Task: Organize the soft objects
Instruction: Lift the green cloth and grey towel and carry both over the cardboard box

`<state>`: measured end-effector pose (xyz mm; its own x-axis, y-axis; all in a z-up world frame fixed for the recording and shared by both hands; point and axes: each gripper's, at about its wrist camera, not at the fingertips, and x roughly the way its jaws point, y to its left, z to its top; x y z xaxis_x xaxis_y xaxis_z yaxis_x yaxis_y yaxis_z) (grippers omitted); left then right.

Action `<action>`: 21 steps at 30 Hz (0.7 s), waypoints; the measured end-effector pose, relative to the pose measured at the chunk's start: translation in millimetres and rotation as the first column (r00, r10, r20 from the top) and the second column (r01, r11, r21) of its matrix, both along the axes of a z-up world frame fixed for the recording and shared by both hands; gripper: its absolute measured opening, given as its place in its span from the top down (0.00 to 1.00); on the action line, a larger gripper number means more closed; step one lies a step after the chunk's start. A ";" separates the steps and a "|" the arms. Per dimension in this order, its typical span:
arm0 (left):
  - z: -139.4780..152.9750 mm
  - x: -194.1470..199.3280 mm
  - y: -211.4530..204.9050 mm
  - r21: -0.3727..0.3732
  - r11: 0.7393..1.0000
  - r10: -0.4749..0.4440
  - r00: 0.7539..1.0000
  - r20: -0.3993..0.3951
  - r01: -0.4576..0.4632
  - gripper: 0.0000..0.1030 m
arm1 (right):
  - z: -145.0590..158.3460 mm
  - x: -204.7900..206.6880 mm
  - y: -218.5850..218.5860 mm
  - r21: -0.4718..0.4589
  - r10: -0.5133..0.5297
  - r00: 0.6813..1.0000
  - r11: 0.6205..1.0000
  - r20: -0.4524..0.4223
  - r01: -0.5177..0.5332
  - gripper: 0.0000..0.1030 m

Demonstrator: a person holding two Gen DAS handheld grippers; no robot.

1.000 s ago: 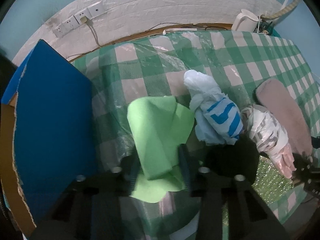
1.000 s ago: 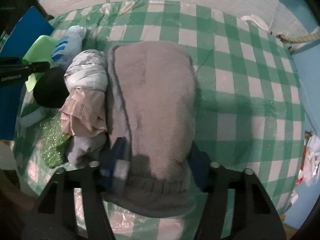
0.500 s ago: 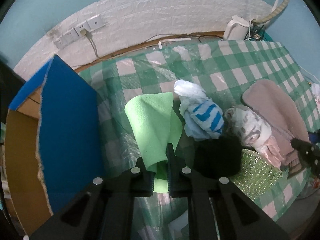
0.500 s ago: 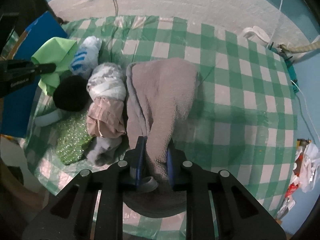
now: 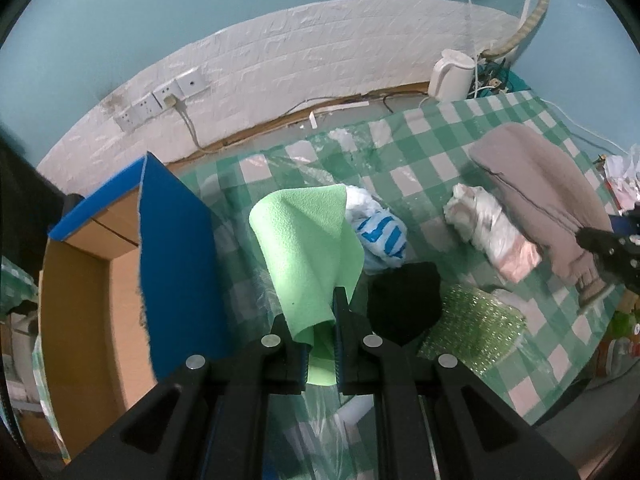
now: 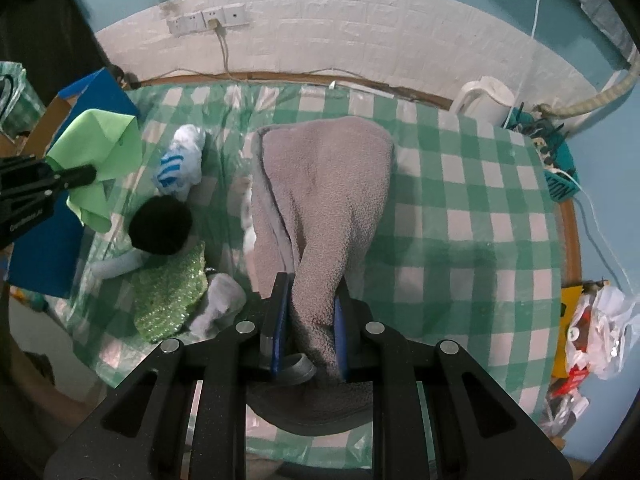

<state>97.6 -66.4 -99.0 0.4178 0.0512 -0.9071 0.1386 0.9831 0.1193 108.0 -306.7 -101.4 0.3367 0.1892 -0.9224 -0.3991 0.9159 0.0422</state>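
White kettle [image 6: 489, 101] (by the wall), sockets [image 6: 208, 19] above.

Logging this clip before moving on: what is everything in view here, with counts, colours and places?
green cloth: 1, light green, held up near the box
fleece garment: 1, grey-brown, table centre, near end pinched
striped bundle: 1, white and blue, behind the green cloth
black item: 1, black, table front
sequin piece: 1, glittery green, beside the black item
pale bundle: 1, white and pink, left of the fleece
cardboard box: 1, blue outside, table's left edge
tablecloth: 1, green-white check
kettle: 1, white, back right
left gripper: shut on cloth
right gripper: shut on fleece
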 end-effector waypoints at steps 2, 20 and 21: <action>4.0 -4.7 -1.6 0.004 1.000 -0.009 1.000 0.010 0.009 0.90 | 4.1 0.3 0.7 0.000 -0.001 1.000 1.000 0.009 0.001 0.82; 34.4 -44.6 1.1 0.014 0.999 -0.048 0.996 0.073 0.047 0.90 | 46.3 -17.3 16.7 0.018 0.019 0.997 1.000 0.076 -0.020 0.82; 35.7 -47.0 1.8 0.016 0.999 -0.048 0.996 0.076 0.047 0.90 | 47.9 -17.9 17.8 0.018 0.020 0.997 1.000 0.079 -0.021 0.82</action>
<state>50.6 -64.7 -63.3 0.4885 0.0422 -0.8716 0.1754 0.9737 0.1455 90.1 -288.9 -53.5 0.4043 0.2136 -0.8894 -0.4207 0.9068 0.0265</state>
